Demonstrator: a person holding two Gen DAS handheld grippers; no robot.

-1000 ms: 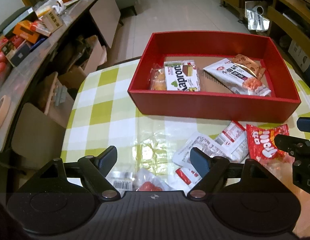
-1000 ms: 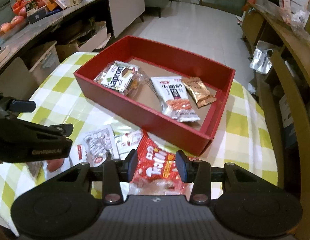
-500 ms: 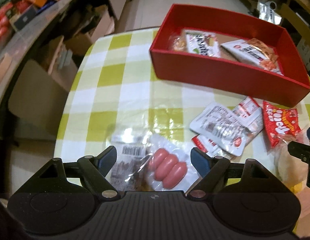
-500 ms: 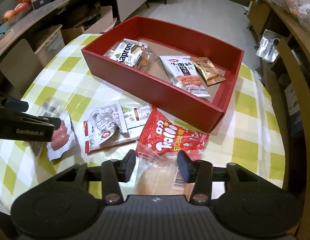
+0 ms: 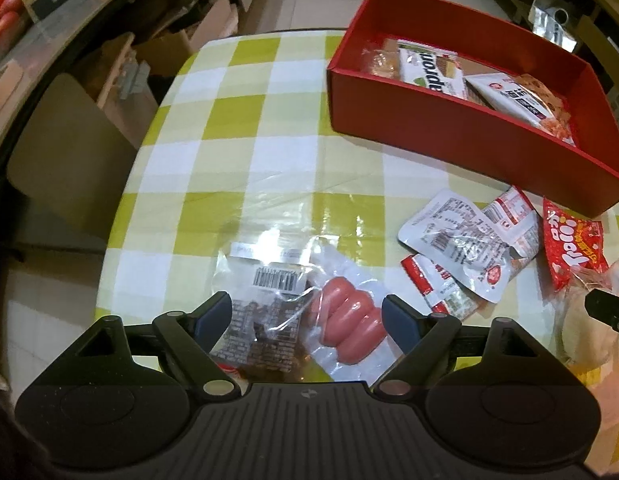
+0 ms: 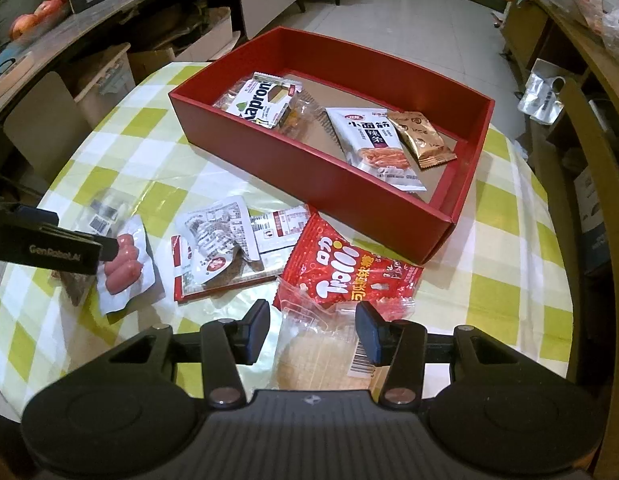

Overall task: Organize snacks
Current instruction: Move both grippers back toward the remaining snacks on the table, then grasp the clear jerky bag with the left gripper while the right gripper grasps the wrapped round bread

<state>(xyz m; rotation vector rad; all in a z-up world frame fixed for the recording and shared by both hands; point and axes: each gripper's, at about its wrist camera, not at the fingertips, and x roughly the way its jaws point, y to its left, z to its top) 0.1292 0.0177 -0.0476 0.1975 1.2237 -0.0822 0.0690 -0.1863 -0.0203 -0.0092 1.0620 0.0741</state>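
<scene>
Pointing steeply down at a desk [image 5: 229, 120] under a glossy green-and-white checked cloth, the left claw [image 5: 307, 316] stands wide around a clear plastic pack of pink sausages [image 5: 349, 326], pads not touching. The right claw [image 6: 313, 330], narrower, straddles a crinkly clear-wrapped pale round cake [image 6: 309, 360] without visibly pressing it. Beyond lies a rectangular red cardboard box [image 6: 309, 168] holding several flat foil snack packets.
</scene>
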